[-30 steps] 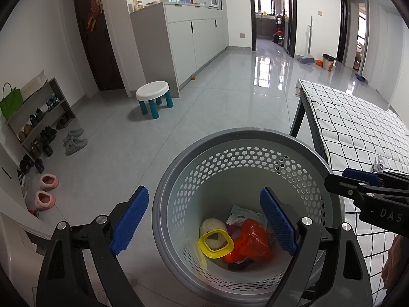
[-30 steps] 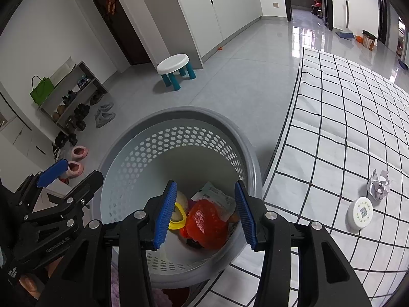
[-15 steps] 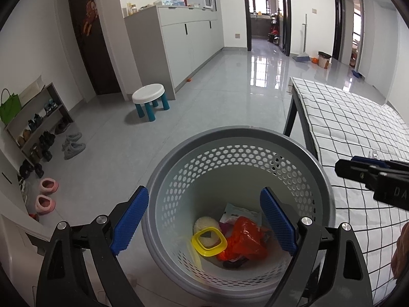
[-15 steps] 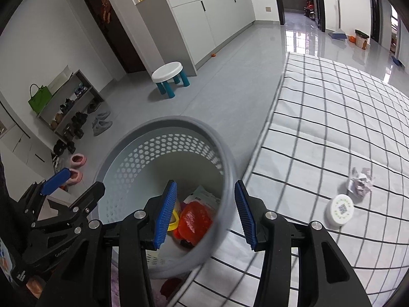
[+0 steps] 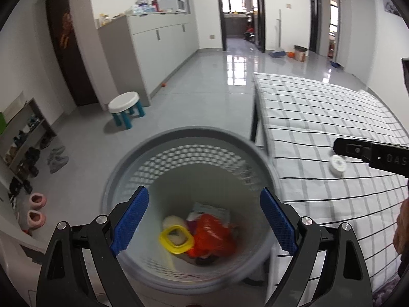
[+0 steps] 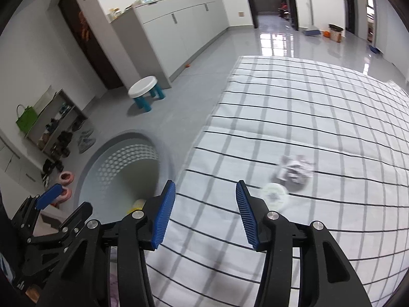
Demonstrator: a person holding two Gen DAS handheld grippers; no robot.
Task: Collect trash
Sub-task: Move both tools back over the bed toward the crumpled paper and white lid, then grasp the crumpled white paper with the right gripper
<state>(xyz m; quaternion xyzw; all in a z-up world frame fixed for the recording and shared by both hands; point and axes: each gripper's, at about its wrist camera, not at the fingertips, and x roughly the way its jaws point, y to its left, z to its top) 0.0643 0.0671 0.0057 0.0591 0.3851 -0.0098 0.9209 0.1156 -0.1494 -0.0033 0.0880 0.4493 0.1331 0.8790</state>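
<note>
A grey perforated trash basket (image 5: 143,153) stands on the floor beside the table; it also shows in the right wrist view (image 6: 117,140). Inside lie a yellow ring (image 5: 176,239), an orange wrapper (image 5: 212,235) and paper scraps. My left gripper (image 5: 204,221) is open and empty above the basket. My right gripper (image 6: 204,213) is open and empty over the checked tablecloth (image 6: 319,117). A white round lid (image 6: 274,194) and a crumpled paper (image 6: 294,168) lie on the cloth just right of it. The lid also shows in the left wrist view (image 5: 337,165).
A white stool with teal legs (image 5: 125,107) stands on the floor beyond the basket. A shoe rack (image 5: 23,138) and pink slippers (image 5: 35,209) line the left wall. Grey cabinets (image 5: 158,43) stand at the back.
My right gripper has swung right, from over the basket to over the tablecloth, toward the lid and crumpled paper. The left gripper has stayed open above the basket.
</note>
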